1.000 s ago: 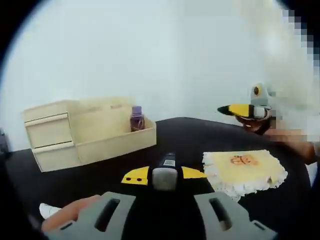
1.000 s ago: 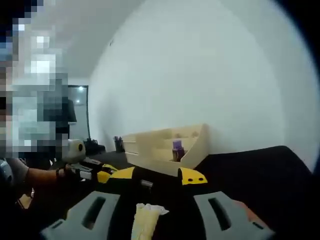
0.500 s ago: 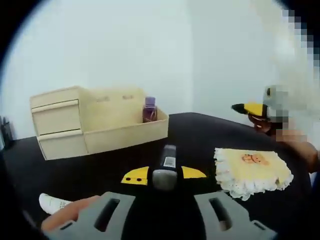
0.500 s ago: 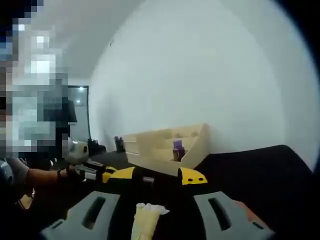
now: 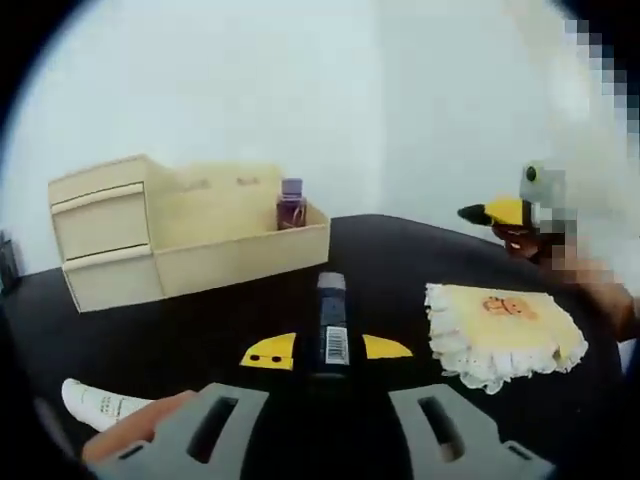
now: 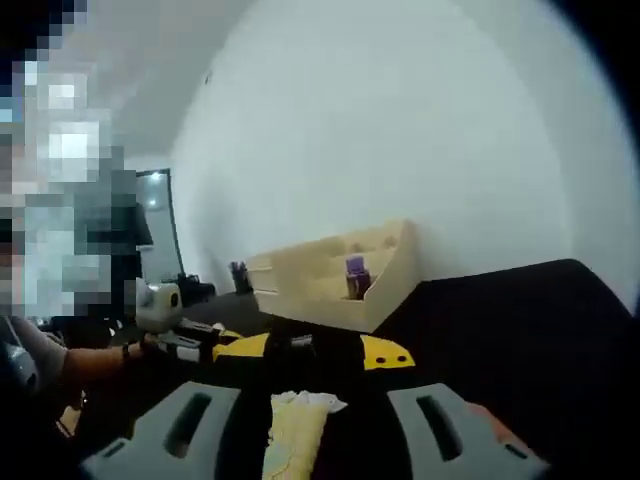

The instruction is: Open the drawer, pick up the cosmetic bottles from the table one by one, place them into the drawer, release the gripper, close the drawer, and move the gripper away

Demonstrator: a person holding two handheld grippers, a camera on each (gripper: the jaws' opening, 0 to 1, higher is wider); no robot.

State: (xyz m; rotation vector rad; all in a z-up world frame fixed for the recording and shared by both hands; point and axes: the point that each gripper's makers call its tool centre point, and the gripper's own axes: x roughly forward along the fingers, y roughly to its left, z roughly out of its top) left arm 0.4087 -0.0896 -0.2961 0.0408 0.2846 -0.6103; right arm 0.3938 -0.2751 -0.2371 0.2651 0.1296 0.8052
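My left gripper (image 5: 328, 350) is shut on a dark cosmetic bottle (image 5: 331, 322) with a grey cap and a barcode label, which points away over the black table (image 5: 230, 320). Beyond it stands a pale wooden organizer (image 5: 190, 245); its two drawers (image 5: 98, 228) at the left end look shut. A purple bottle (image 5: 291, 204) stands upright in its open tray. A white tube (image 5: 95, 404) lies at the lower left. My right gripper (image 5: 487, 213) hovers at the far right, held by a hand; its jaws (image 6: 320, 352) stand apart with nothing between them. The left gripper (image 6: 190, 338) enters the right gripper view from the left.
A yellow lace-edged cloth (image 5: 500, 322) with a small orange print lies on the table right of the held bottle, and its edge (image 6: 300, 425) shows under the right gripper. Dark pens (image 6: 238, 273) stand beyond the organizer (image 6: 340, 275). A white wall is behind.
The dark bottle now points lengthwise away from the left jaws, barcode up, instead of showing its cap end. Both views shifted slightly; the right gripper stays hovering.
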